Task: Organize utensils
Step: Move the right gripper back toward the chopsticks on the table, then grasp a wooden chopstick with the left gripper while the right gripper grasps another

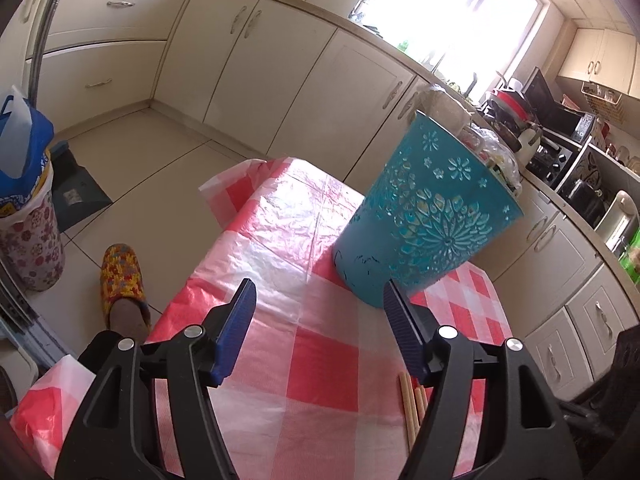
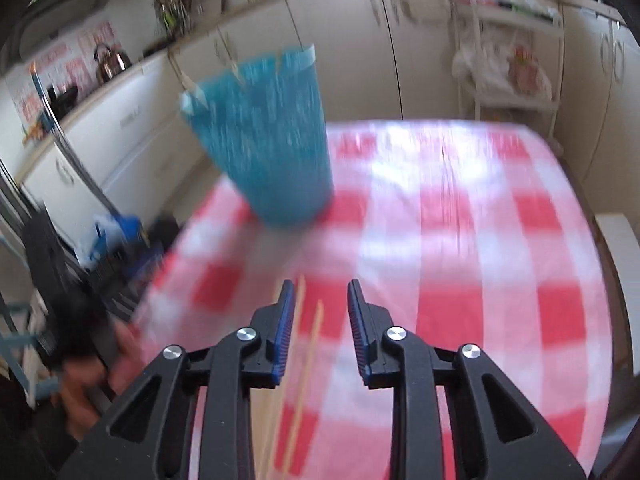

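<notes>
Chopsticks [image 2: 298, 364] look thin, light and stiff; we judge a mid-shaft pinch best. Both left tongs [image 1: 318, 302] and right tongs [image 2: 320, 300] are spread, holding nothing.

A red-and-white checked cloth [image 1: 320, 360] covered the bench. A floral bin [image 1: 28, 240] and a patterned slipper [image 1: 122, 276] stood on the tiled floor [image 1: 168, 168]. A kettle [image 2: 110, 62] sat on the far counter.
</notes>
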Motion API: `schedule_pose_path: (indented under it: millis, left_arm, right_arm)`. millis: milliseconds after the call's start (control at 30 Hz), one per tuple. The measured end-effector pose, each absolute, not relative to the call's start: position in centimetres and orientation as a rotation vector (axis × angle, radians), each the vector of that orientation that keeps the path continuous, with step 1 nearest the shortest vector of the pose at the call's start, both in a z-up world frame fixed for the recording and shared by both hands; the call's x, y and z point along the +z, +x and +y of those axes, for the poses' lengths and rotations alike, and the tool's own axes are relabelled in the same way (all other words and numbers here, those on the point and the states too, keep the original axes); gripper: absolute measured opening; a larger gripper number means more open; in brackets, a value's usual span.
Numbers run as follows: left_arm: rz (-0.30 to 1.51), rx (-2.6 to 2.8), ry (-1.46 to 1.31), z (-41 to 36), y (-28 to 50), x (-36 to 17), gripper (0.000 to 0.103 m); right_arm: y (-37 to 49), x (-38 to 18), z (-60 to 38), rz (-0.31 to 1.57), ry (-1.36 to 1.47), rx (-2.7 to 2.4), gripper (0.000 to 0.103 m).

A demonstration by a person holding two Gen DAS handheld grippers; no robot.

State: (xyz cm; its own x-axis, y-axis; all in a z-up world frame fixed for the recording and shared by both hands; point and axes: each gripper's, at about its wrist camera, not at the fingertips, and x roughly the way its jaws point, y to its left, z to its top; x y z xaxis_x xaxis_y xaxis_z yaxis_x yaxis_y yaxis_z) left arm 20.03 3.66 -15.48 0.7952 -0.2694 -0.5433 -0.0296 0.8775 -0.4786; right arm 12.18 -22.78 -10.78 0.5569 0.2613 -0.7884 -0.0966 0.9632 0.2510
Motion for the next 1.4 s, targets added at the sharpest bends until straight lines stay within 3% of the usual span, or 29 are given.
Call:
schedule_pose_path:
  millis: [500,800,1400]
  left_arm:
    - [0.761,-0.232,-0.297,-0.5,14.4,-15.0,0.067]
    - [0.863,-0.249,-0.145,-5.3,15.3,-15.8,0.067]
    - [0.948,-0.176,0.039,-8.1,16.4,-16.8,0.070]
  right_arm:
    - [10.6,-14.2,-19.4,0.976,-0.019,0.153,0.022]
    - [9.9,-14.2,-22.7,0.968,0.042,0.120,0.010]
    - [9.9,-14.4,-24.6,0.954,0.172,0.169,0.010]
